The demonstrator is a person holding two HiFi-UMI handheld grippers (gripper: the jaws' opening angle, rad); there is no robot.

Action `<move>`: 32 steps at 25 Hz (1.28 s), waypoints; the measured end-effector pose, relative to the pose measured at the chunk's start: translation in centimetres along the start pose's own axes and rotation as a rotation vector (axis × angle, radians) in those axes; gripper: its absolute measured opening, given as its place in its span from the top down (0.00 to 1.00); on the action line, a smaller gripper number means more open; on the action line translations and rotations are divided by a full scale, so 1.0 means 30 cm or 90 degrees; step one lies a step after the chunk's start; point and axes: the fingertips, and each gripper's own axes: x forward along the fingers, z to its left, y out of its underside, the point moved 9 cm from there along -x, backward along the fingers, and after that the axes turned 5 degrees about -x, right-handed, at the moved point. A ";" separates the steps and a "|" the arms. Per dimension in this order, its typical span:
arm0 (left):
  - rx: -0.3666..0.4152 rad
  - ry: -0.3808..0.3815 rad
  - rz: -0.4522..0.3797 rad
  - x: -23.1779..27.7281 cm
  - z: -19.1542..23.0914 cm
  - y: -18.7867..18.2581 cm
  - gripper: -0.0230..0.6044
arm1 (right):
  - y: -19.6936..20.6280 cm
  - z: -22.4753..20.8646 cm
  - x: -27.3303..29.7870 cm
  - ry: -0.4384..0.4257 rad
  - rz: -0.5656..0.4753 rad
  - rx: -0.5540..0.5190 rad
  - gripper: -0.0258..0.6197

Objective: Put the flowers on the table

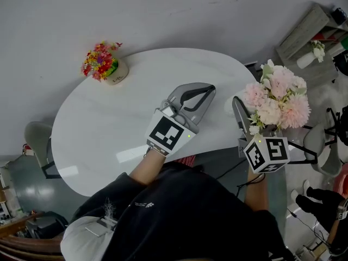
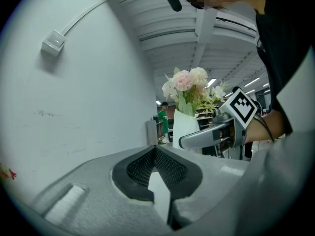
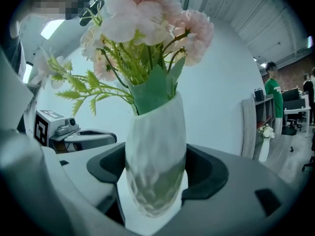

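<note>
A bunch of pale pink flowers (image 1: 277, 97) stands in a white faceted vase (image 3: 155, 151). My right gripper (image 1: 247, 118) is shut on the vase's lower body and holds it upright at the white oval table's (image 1: 109, 124) right edge. In the right gripper view the dark pads (image 3: 206, 171) press both sides of the vase. My left gripper (image 1: 204, 94) hovers over the table's middle, shut and empty, its tips touching. The left gripper view shows the vase (image 2: 186, 127) and the right gripper (image 2: 206, 136) off to its right.
A small pot of red and yellow flowers (image 1: 102, 63) sits at the table's far left edge. Chairs stand at the left (image 1: 38, 137) and right (image 1: 321, 145). A grey shelf (image 1: 307, 37) with another small vase is at the back right. A person in green (image 3: 273, 90) stands far off.
</note>
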 end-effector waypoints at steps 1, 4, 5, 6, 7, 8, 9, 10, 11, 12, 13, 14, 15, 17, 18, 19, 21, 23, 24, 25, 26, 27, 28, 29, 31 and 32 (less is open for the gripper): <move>0.001 -0.001 0.000 0.000 -0.001 0.000 0.96 | -0.001 -0.001 0.002 -0.002 -0.001 -0.001 0.40; 0.003 -0.005 0.000 0.000 0.004 0.003 0.96 | -0.003 -0.001 0.017 -0.008 -0.005 -0.005 0.40; 0.004 -0.007 0.000 -0.001 0.004 0.004 0.96 | -0.003 -0.001 0.019 -0.010 -0.007 -0.006 0.40; 0.005 -0.008 0.000 -0.002 0.003 0.004 0.96 | -0.005 -0.001 0.021 -0.012 -0.008 -0.007 0.40; 0.005 -0.010 0.001 -0.004 0.002 0.003 0.96 | -0.007 -0.001 0.023 -0.013 -0.009 -0.009 0.40; 0.005 -0.011 0.001 -0.006 0.003 0.002 0.96 | -0.011 -0.001 0.027 -0.015 -0.009 -0.011 0.40; 0.005 -0.013 0.001 -0.008 0.006 0.000 0.96 | -0.016 -0.001 0.032 -0.017 -0.010 -0.013 0.40; 0.005 -0.015 0.001 -0.010 0.007 -0.001 0.96 | -0.021 0.000 0.036 -0.019 -0.011 -0.015 0.40; 0.005 -0.017 0.002 -0.012 0.006 -0.002 0.96 | -0.024 0.001 0.037 -0.021 -0.012 -0.017 0.40; 0.005 -0.019 0.002 -0.013 0.005 -0.003 0.96 | -0.026 0.002 0.038 -0.024 -0.012 -0.018 0.40; 0.004 -0.021 0.002 -0.014 0.004 -0.002 0.96 | -0.027 0.002 0.040 -0.026 -0.012 -0.019 0.40; 0.003 -0.022 0.003 -0.014 0.005 0.000 0.96 | -0.026 0.003 0.045 -0.029 -0.011 -0.020 0.40; 0.002 -0.025 0.004 -0.014 0.013 0.003 0.96 | -0.025 0.005 0.057 -0.032 -0.010 -0.020 0.40; -0.002 -0.029 0.007 -0.013 0.054 0.016 0.96 | -0.022 0.014 0.104 -0.037 -0.003 -0.019 0.40; -0.004 -0.031 0.009 -0.012 0.079 0.025 0.96 | -0.019 0.019 0.133 -0.040 0.001 -0.018 0.40; -0.006 -0.033 0.013 -0.013 0.101 0.034 0.96 | -0.016 0.024 0.158 -0.042 0.004 -0.017 0.40; -0.008 -0.038 0.018 -0.015 0.127 0.047 0.96 | -0.011 0.031 0.193 -0.048 0.009 -0.016 0.40; -0.017 -0.042 0.015 -0.019 0.143 0.053 0.96 | -0.007 0.036 0.218 -0.056 0.011 -0.018 0.40; -0.026 -0.042 0.011 -0.021 0.151 0.056 0.96 | -0.004 0.038 0.229 -0.060 0.012 -0.017 0.40; -0.034 -0.042 0.008 -0.025 0.158 0.059 0.96 | 0.002 0.042 0.239 -0.063 0.015 -0.015 0.40; -0.040 -0.043 0.007 -0.028 0.164 0.063 0.96 | 0.008 0.045 0.248 -0.065 0.018 -0.011 0.40; -0.043 -0.043 0.007 -0.030 0.170 0.065 0.96 | 0.012 0.047 0.256 -0.067 0.021 -0.009 0.40; -0.043 -0.043 0.006 -0.029 0.176 0.067 0.96 | 0.012 0.048 0.266 -0.068 0.023 -0.008 0.40; -0.044 -0.042 0.004 -0.026 0.182 0.067 0.96 | 0.011 0.047 0.276 -0.069 0.024 -0.009 0.40; -0.045 -0.039 0.001 -0.020 0.191 0.068 0.96 | 0.006 0.043 0.296 -0.071 0.024 -0.012 0.40; -0.045 -0.040 0.002 -0.018 0.196 0.070 0.96 | 0.004 0.042 0.307 -0.071 0.023 -0.014 0.40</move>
